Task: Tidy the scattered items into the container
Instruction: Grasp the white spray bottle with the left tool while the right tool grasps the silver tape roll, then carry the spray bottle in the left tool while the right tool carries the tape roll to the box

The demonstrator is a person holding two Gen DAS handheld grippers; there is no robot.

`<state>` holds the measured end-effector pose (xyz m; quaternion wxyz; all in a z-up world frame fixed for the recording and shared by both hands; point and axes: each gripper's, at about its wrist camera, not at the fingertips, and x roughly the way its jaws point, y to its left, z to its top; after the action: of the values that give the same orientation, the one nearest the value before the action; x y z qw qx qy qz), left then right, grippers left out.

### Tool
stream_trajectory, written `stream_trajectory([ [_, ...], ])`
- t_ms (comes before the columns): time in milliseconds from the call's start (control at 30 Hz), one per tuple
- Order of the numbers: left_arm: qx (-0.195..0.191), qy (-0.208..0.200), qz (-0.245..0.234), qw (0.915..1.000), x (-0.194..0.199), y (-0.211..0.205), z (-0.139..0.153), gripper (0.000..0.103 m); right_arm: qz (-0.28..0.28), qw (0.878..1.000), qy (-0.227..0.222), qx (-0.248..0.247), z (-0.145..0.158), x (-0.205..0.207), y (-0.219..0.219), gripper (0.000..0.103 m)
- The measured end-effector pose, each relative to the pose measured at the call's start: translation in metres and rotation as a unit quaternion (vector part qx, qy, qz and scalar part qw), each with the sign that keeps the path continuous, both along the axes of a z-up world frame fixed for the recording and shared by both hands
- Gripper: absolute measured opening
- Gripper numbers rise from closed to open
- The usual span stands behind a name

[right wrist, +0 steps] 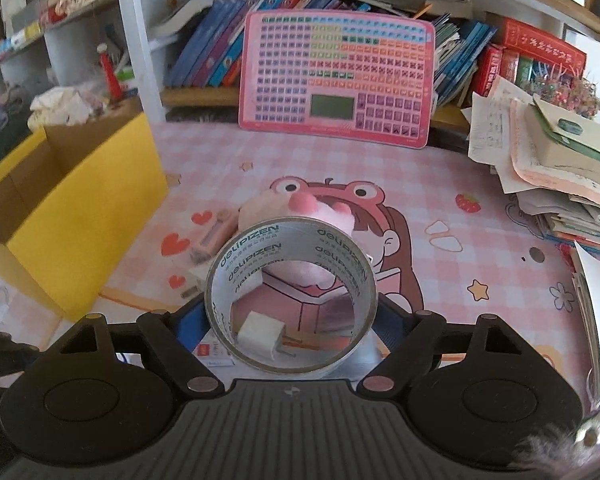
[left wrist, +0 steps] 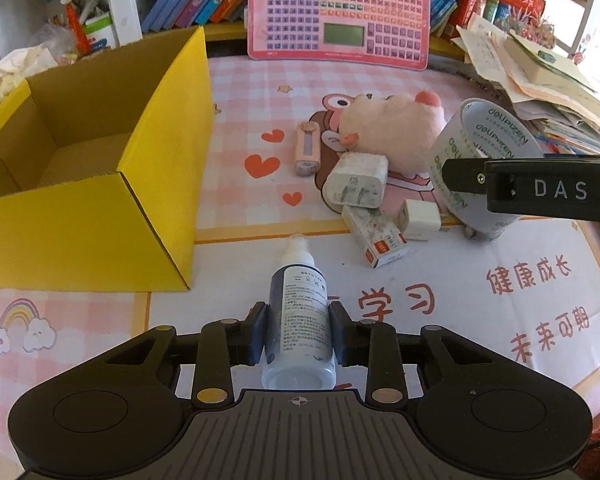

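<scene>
My left gripper [left wrist: 298, 312] is shut on a small spray bottle [left wrist: 300, 280] with a dark body and white label, nozzle pointing away, held just above the mat. My right gripper [right wrist: 292, 312] is shut on a silver tape roll [right wrist: 260, 252], lifted off the mat; one of its fingers [left wrist: 540, 188] crosses the tape roll [left wrist: 472, 136] in the left wrist view. The open yellow cardboard box [left wrist: 100, 220] stands at the left, empty inside. On the mat lie a pink plush toy [left wrist: 392, 128], a white charger [left wrist: 356, 184], a small white plug [left wrist: 420, 220], a small carton [left wrist: 376, 240] and a pink stick-shaped device [left wrist: 308, 148].
A pink learning board [left wrist: 336, 12] leans against the bookshelf at the back. A loose pile of papers and books [left wrist: 540, 80] fills the right side. Clutter sits behind the yellow box [right wrist: 80, 220] on the left.
</scene>
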<state>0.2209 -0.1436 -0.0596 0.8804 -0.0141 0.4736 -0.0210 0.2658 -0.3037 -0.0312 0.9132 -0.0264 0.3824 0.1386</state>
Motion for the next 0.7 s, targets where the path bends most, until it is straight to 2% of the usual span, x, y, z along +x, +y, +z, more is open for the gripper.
stream_trajectory([
  [133, 0.000, -0.015, -0.019, 0.9997, -0.006, -0.002, 0.006, 0.031, 0.004, 1.000, 0.012, 0.011, 0.001, -0.012, 0.004, 0.082],
  [333, -0.020, -0.020, -0.036, 0.9989, -0.016, 0.006, 0.006, 0.031, -0.006, 0.998, 0.052, 0.017, -0.007, -0.029, 0.013, 0.082],
  [500, -0.042, -0.029, -0.055, 0.9972, -0.027, 0.020, 0.006, 0.031, -0.041, 0.997, 0.070, 0.014, -0.010, -0.044, 0.015, 0.082],
  [700, -0.066, -0.037, -0.085, 0.9935, -0.046, 0.046, 0.011, 0.031, -0.083, 0.990, 0.112, 0.016, -0.014, -0.070, 0.029, 0.082],
])
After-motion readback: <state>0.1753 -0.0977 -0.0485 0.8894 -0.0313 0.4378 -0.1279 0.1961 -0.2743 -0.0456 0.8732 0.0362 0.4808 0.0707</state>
